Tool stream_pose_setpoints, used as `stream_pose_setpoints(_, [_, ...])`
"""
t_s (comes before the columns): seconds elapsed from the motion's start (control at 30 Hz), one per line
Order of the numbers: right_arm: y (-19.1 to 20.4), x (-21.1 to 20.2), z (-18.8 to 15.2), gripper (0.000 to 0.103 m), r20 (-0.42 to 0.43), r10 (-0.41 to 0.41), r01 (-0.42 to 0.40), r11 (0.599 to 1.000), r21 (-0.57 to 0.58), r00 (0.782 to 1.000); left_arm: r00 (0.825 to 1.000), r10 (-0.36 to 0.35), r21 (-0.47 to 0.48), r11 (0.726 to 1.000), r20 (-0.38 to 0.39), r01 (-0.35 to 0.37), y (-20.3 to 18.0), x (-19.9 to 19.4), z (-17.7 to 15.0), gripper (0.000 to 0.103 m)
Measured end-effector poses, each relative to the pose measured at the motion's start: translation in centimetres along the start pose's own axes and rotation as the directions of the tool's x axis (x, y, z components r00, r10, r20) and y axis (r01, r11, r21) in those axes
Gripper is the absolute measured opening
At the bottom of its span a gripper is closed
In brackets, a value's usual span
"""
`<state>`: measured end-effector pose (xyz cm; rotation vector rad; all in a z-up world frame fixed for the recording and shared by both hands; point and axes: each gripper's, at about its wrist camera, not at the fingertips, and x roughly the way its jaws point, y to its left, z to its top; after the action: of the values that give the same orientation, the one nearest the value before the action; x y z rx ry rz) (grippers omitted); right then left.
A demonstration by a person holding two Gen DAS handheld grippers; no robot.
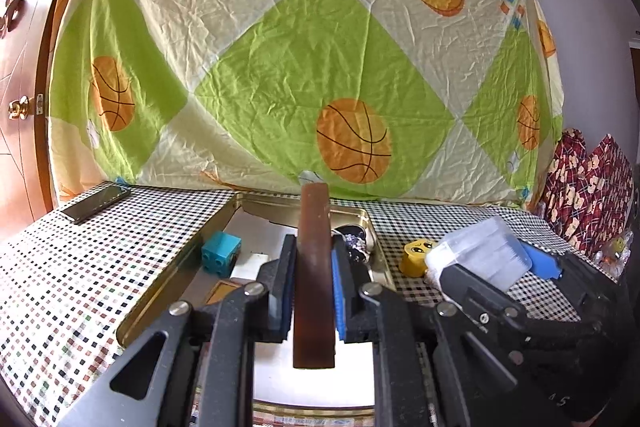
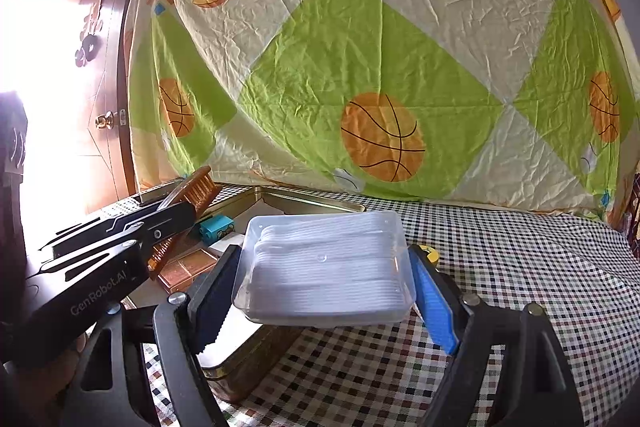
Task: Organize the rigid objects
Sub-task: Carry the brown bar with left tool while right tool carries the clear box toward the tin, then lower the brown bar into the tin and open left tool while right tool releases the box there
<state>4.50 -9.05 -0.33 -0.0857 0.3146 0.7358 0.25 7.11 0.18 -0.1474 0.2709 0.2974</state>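
In the left wrist view my left gripper (image 1: 314, 241) is shut on a brown comb (image 1: 314, 279), seen edge-on and pointing away above the gold tin tray (image 1: 176, 267). The right wrist view has my right gripper (image 2: 324, 255) shut on a clear plastic box (image 2: 324, 267) of white sticks, held above the tin's (image 2: 312, 201) near right corner. The same box (image 1: 480, 251) and right gripper (image 1: 496, 267) show at the right of the left view. At the left of the right view, the left gripper (image 2: 176, 217) holds the comb (image 2: 198, 189).
Inside the tin lie a blue toy block (image 1: 221, 251), a crumpled foil piece (image 1: 356, 247) and a copper-coloured flat box (image 2: 188, 267). A yellow toy with a face (image 1: 416, 257) sits on the checked tablecloth beside the tin. A phone (image 1: 96, 203) lies far left. A patterned sheet hangs behind.
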Motion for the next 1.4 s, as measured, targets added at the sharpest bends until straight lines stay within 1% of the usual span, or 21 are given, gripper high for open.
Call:
stream_pose_setpoints(0.23, [0.5,0.4,0.1,0.082,-0.004,-0.004,0.004,1.000,-0.017,1.000,0.999,0.029,-0.028,0.999,-0.017,-0.029,1.6,0.4,0.2,0.014])
stream_pose_setpoints(0.43, [1.5,1.0,0.2,0.082,-0.008,-0.004,0.003,0.999,-0.041,1.000,0.999,0.048,-0.013,0.999,-0.025,-0.048,2.3,0.5,0.4,0.014])
stream_pose_setpoints(0.8, [2.7,2.6,0.7,0.082,-0.036,0.000,-0.003,0.998,-0.070,0.999,0.998,0.053,-0.003,0.999,-0.040,-0.053,3.6,1.2,0.8,0.014])
stream_pose_setpoints(1.07, [3.2,4.5,1.4,0.082,-0.074,0.013,-0.020,0.996,-0.088,0.997,0.994,0.071,-0.006,0.997,-0.083,-0.072,5.0,2.6,1.0,0.014])
stream_pose_setpoints(1.4, [3.5,7.2,3.0,0.082,-0.132,0.025,-0.039,0.994,-0.100,0.991,0.989,0.062,0.008,0.998,-0.136,-0.062,5.9,4.5,2.2,0.014])
